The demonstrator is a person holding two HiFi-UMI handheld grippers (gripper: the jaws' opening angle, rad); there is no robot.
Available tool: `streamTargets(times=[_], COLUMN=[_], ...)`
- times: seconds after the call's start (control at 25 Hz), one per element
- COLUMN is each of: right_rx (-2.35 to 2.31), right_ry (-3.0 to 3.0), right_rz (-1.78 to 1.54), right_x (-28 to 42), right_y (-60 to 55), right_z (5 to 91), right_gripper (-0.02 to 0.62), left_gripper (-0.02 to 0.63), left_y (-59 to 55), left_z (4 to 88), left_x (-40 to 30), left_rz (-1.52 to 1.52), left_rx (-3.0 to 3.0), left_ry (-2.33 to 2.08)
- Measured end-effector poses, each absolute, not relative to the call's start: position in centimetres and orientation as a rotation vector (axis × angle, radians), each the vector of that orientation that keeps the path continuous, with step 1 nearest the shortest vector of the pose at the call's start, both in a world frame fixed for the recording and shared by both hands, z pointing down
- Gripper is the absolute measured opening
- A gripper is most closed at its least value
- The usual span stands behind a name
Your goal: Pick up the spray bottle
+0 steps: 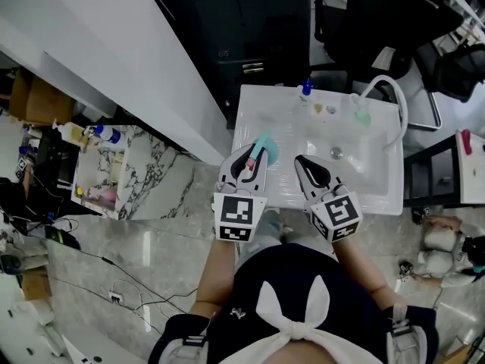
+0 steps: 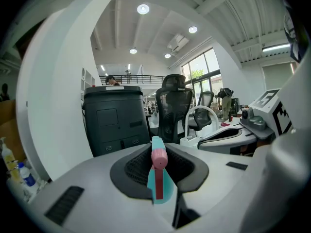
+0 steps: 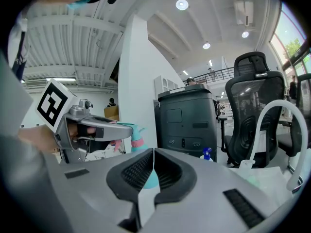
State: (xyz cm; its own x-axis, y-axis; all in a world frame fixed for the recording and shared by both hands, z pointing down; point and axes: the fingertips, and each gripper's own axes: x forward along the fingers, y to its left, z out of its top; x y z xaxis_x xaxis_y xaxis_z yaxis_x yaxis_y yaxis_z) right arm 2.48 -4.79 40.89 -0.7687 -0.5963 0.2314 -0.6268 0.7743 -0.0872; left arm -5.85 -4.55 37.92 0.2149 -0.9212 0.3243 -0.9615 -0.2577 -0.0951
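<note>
Spray bottle (image 2: 157, 178) is pinched at its head in your left gripper (image 1: 252, 156), mid-frame in the head view, above the sink's (image 1: 246, 105) left part. Your right gripper (image 1: 306, 165) is closed and empty. The pickup looks done; next, hold the grip firm and carry the bottle clear.

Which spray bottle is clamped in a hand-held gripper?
The teal spray bottle with the pink nozzle, clamped in the left hand-held gripper; the blue-topped bottle stands free at the back of the sink.
</note>
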Motion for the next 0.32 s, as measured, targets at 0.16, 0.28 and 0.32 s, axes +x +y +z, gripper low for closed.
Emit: streamTargets(times=[0.16,0.28,0.32], right_rx=[0.965,0.965,0.966], right_ry=[-2.774,-2.773,-2.773], right_rz=[0.233,0.235,0.235], right_x=[2.57,2.41,2.34], right_y=[-4.56,-4.32,-4.25], right_z=[40.95,40.9,40.87], right_gripper=[0.026,0.026,0.026], left_gripper=[0.083,0.083,0.083], left_y=[-4.26,-4.01,-3.93], left_z=[38.25,38.38,38.41], left_x=[-5.84,-5.86,-5.85], left_rz=[0.485,0.483,0.482], left_rx=[2.337,2.336,2.336], left_ry=[-1.827,-1.821,-1.818])
